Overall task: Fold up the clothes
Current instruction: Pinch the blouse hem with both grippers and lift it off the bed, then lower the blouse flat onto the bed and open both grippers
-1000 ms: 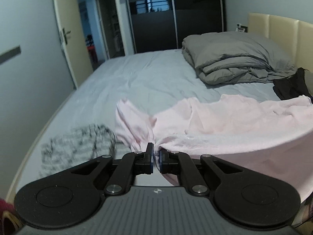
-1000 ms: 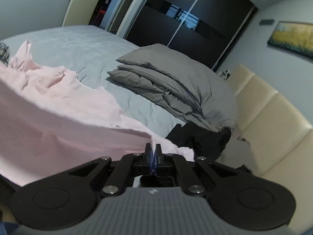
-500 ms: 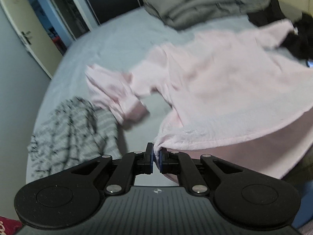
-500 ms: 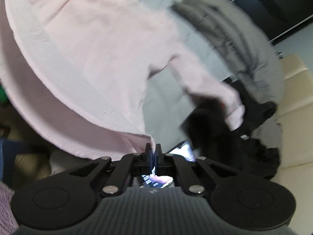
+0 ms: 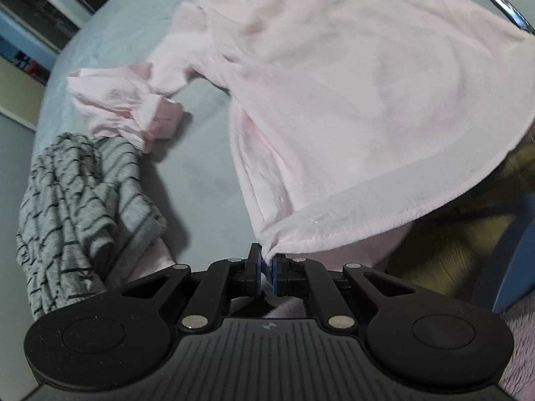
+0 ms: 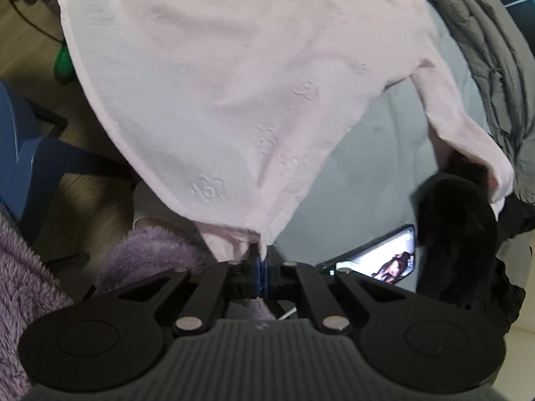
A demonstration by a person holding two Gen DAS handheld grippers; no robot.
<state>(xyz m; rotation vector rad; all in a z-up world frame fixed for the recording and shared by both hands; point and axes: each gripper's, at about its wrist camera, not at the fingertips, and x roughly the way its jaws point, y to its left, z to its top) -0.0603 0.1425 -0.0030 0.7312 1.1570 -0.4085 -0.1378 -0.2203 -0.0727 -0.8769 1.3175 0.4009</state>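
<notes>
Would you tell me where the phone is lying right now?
In the right wrist view, the phone lies screen-up on the grey bed sheet, just right of the right gripper, beside the black garment.

- Pink top (image 5: 351, 77), pale and fleecy with embossed flowers, is spread over the grey bed (image 5: 200, 173), its hem corners pinched at 6 o'clock in both wrist views and the hem drawn taut off the bed's edge.
- One sleeve lies crumpled toward 10 o'clock in the left view; the other reaches toward 3 o'clock in the right view, ending on a black garment (image 6: 454, 220).
- Striped grey top (image 5: 80, 214) sits bunched at 9 o'clock, touching the crumpled cuff.
</notes>
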